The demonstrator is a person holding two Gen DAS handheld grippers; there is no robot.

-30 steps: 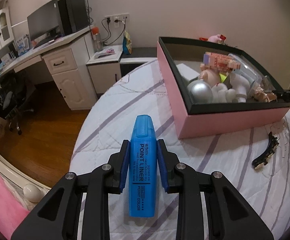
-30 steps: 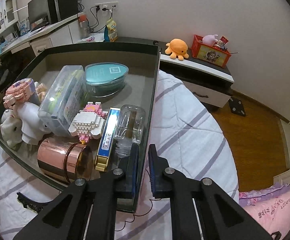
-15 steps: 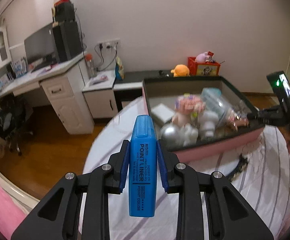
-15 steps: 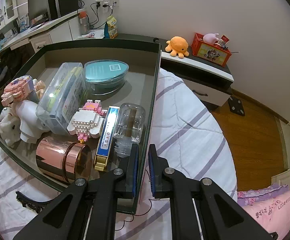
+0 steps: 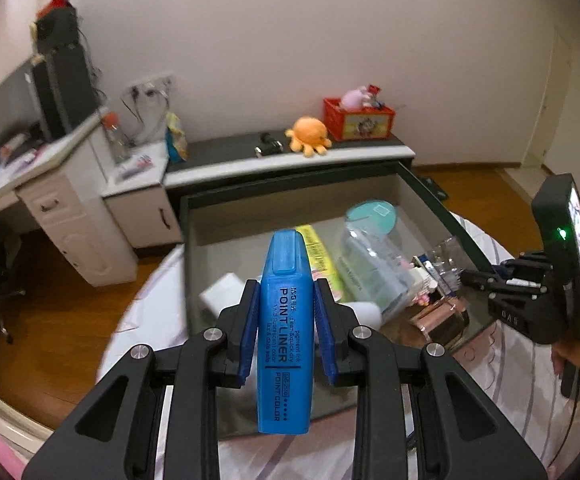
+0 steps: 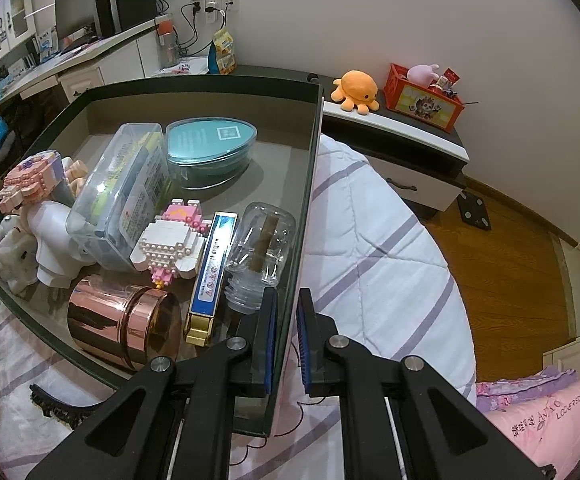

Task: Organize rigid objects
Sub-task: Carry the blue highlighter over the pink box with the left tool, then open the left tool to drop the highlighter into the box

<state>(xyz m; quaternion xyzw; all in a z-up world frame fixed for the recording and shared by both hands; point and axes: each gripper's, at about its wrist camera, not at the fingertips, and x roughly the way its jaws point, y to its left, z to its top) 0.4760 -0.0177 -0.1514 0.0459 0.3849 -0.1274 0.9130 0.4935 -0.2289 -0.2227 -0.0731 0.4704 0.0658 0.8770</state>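
My left gripper [image 5: 286, 292] is shut on a blue highlighter [image 5: 286, 332] that stands up between its pads. It hangs over the near left part of the pink box with a dark rim [image 5: 186, 248]. In the right wrist view the box [image 6: 210, 80] holds a copper tin [image 6: 122, 320], a clear jar [image 6: 262, 248], a block figure [image 6: 170, 244], a teal oval case [image 6: 212, 148] and a clear plastic case [image 6: 122, 188]. My right gripper [image 6: 287, 300] is shut on the box's right wall, near its front corner. It also shows at the box's right edge as the right gripper [image 5: 489, 280].
The box lies on a white bedspread with purple stripes [image 6: 369, 240]. A black hair clip [image 6: 58, 404] lies in front of the box. A pink pillow [image 6: 545, 420] is at the lower right. Behind stand a nightstand with an orange plush [image 6: 355, 86], a red crate [image 6: 421, 98] and a desk [image 5: 50, 184].
My left gripper has risen and swung from beside the box's left wall to above its inside, still holding the highlighter. The right gripper has stayed on the box wall.
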